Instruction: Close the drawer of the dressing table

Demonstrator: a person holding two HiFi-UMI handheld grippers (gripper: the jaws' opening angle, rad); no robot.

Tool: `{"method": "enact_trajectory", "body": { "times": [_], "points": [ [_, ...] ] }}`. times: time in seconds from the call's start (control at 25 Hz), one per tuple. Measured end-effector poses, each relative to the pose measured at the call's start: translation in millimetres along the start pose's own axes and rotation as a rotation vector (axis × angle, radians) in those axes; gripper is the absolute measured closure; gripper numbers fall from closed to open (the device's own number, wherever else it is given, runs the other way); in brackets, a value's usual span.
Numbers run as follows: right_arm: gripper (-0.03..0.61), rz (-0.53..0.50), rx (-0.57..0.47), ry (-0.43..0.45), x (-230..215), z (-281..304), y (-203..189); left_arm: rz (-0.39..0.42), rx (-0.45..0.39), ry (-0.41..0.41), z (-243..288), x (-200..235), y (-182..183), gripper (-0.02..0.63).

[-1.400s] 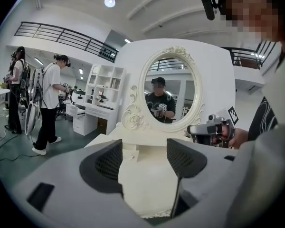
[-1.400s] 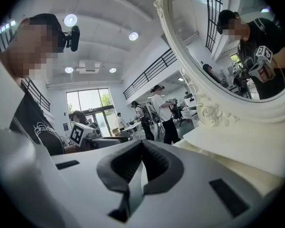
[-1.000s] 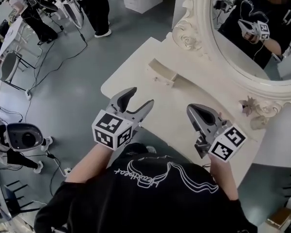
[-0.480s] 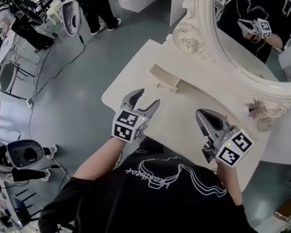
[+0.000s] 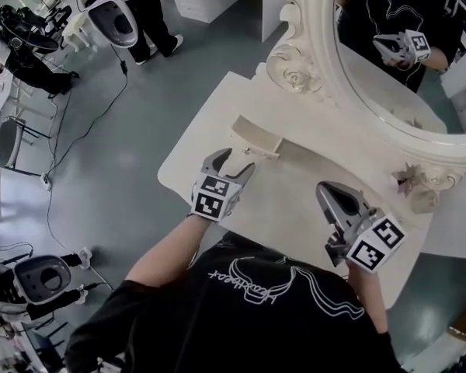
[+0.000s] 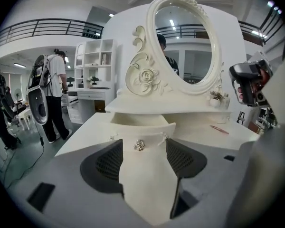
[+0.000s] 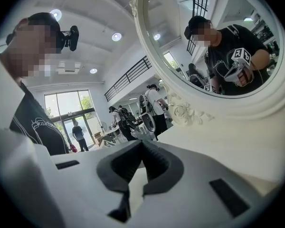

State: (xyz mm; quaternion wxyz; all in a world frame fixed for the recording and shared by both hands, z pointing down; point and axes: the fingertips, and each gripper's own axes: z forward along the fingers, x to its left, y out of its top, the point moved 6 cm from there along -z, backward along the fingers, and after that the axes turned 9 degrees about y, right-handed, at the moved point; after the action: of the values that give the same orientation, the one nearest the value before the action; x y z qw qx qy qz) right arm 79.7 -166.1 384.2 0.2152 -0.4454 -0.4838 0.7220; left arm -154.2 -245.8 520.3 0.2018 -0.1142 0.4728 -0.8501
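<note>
The white dressing table (image 5: 202,142) has a small drawer (image 5: 256,137) pulled out below the mirror's left side. In the left gripper view the drawer front (image 6: 142,129) with its metal knob (image 6: 139,145) lies straight ahead, just past the jaws. My left gripper (image 5: 231,164) is open and empty, its fingertips close to the drawer front (image 5: 252,142) but apart from it. My right gripper (image 5: 326,190) hovers over the right part of the tabletop, shut on nothing; its pads (image 7: 154,163) meet in the right gripper view.
A large oval mirror (image 5: 388,61) in an ornate frame rises behind the drawer. A small flower ornament (image 5: 408,179) stands at the mirror's right foot. A thin pink item (image 6: 219,129) lies on the tabletop. People and equipment stand on the grey floor (image 5: 101,115) to the left.
My left gripper has moved forward over the table toward the drawer front, still open. The right gripper has stayed about where it was, shut.
</note>
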Motion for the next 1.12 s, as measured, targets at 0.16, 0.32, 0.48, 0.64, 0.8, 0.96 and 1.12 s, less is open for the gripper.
{"method": "enact_trajectory", "body": {
  "times": [0.16, 0.32, 0.48, 0.64, 0.8, 0.96, 1.12],
  "points": [
    [0.575, 0.018, 0.007, -0.021, -8, 0, -4, -0.017, 0.023, -0.007, 15, 3, -6, 0.327],
    [0.575, 0.032, 0.012, -0.044, -15, -2, -5, -0.029, 0.037, -0.015, 26, 1, -10, 0.342],
    [0.575, 0.045, 0.021, -0.055, -20, -2, -9, -0.043, 0.036, 0.008, 33, 5, -13, 0.404],
    [0.575, 0.057, 0.026, -0.069, -25, -4, -13, -0.053, 0.032, 0.016, 38, 5, -13, 0.468],
    [0.575, 0.063, 0.026, -0.072, -30, -7, -15, -0.063, 0.037, 0.016, 41, 3, -15, 0.5],
    [0.575, 0.066, 0.028, -0.072, -30, -5, -13, -0.07, 0.045, 0.013, 41, 3, -16, 0.512],
    [0.575, 0.07, 0.025, -0.071, -33, -5, -13, -0.071, 0.04, 0.017, 42, 3, -15, 0.514]
  ]
}}
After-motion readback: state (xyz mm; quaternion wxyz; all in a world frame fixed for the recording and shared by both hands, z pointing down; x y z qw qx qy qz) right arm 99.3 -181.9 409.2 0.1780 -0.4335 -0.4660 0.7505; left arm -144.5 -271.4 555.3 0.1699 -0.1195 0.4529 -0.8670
